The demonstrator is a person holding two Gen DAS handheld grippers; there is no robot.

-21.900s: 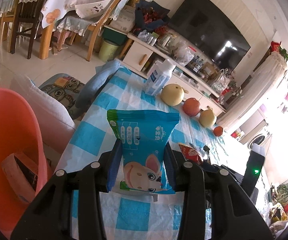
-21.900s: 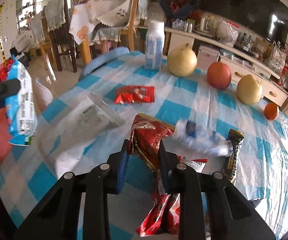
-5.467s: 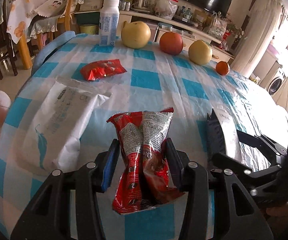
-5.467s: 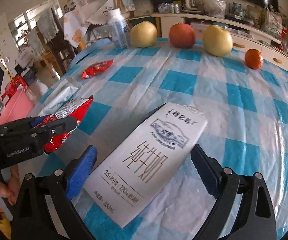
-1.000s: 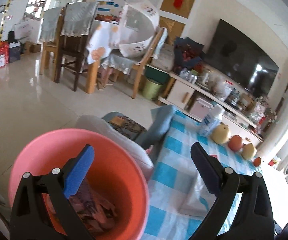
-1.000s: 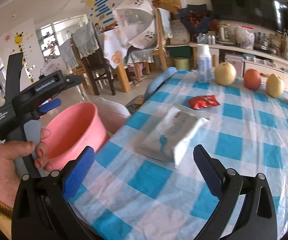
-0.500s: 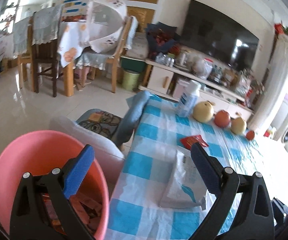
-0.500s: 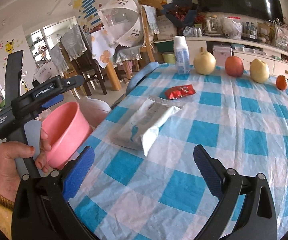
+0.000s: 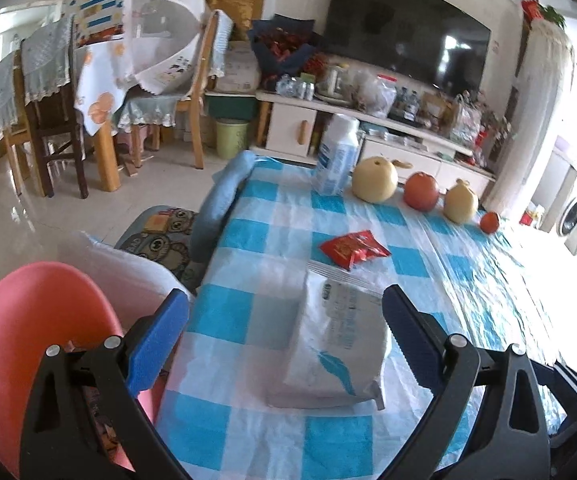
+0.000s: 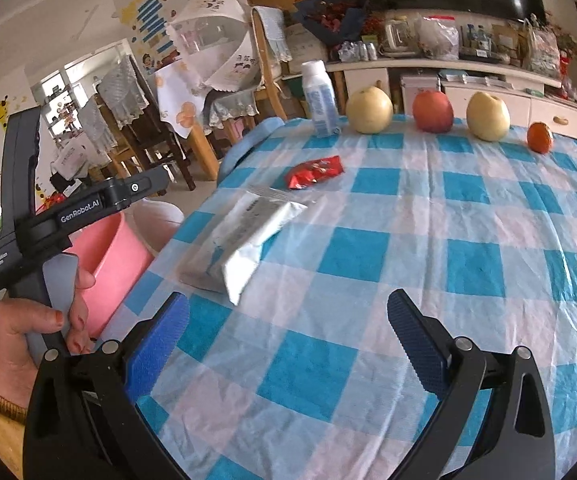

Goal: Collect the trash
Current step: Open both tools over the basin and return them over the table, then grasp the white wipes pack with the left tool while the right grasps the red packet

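Two pieces of trash left on the checked tablecloth [image 10: 468, 264], as far as visible. Nearest: a flat white pouch [image 9: 338, 344] with grey print and a blue mark, lying directly ahead of the left gripper [image 9: 284, 336], framed between its spread fingers but not touched by them. Seen from the right gripper [image 10: 288, 336], the same white pouch [image 10: 244, 236] lying ahead and to the left, near the table edge. Just beyond the pouch, a small red wrapper [image 9: 353, 249], crumpled and flat on the cloth; red wrapper [image 10: 315, 171] farther ahead and left of the right gripper.

Both grippers wide apart, blue pads showing, nothing held between them. Left gripper gripped by a hand [image 10: 28, 332] at the handle, hovering off the table's near-left corner.

Pink bucket [image 9: 28, 320] low and to the left of the left gripper, beside the table rather than on it. Inside, partly hidden behind the gripper's finger, some dark reddish wrappers; exact contents too obscured to name. Judging from that, collection partly done: some trash already binned, pouch and red wrapper still to go.

Farther ahead along the table's far edge, a white bottle [image 9: 336, 156] with blue label, upright, then a row of fruit: yellow pear [image 9: 374, 180], red apple [image 9: 421, 191], another pear, small orange. Probably not trash.
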